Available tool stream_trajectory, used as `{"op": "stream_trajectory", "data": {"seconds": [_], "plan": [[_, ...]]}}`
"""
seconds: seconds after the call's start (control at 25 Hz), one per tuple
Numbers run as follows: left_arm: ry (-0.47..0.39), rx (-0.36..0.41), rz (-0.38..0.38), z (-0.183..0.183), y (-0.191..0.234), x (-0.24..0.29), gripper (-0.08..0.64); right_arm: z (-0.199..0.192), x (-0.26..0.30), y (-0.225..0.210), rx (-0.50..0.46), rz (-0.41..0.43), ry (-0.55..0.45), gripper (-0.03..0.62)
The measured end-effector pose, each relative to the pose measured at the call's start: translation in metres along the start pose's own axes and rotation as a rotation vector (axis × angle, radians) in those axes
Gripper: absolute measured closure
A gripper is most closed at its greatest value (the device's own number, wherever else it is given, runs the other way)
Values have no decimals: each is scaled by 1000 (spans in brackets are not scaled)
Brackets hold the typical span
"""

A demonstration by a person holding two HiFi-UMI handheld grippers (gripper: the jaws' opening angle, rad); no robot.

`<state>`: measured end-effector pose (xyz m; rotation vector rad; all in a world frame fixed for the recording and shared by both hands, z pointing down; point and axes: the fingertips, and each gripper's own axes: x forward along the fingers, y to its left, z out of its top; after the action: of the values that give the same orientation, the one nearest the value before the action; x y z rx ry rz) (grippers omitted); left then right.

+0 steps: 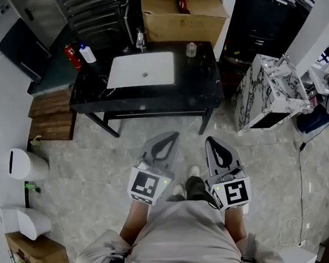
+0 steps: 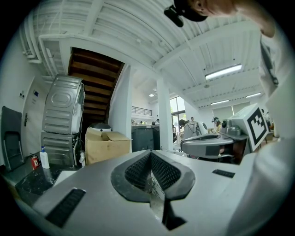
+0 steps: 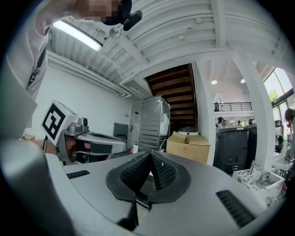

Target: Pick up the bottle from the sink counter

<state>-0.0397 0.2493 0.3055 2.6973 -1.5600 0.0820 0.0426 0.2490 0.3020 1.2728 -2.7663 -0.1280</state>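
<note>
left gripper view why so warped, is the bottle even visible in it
Left gripper view: wide-angle lens curves straight lines, dark corners, ceiling lamp glares; the bottle is tiny but sharp at far left. Head view: dimmer, less bent, shows it plainly.

The left gripper [image 1: 162, 146] and right gripper [image 1: 219, 151] are held side by side before the person's waist. Both have their jaws pressed together, empty.
</note>
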Motion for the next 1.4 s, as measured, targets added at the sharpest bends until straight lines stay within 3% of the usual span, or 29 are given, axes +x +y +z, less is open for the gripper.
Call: {"op": "stream_trajectory", "data": {"seconds": [0.56,1.4], "plan": [[14,4,23,-1,22,54,558,-9,44,-42,8,31,-5,597],[59,31,110,4,50,157,558,-16,110,-139,39,105,-28,597]]}}
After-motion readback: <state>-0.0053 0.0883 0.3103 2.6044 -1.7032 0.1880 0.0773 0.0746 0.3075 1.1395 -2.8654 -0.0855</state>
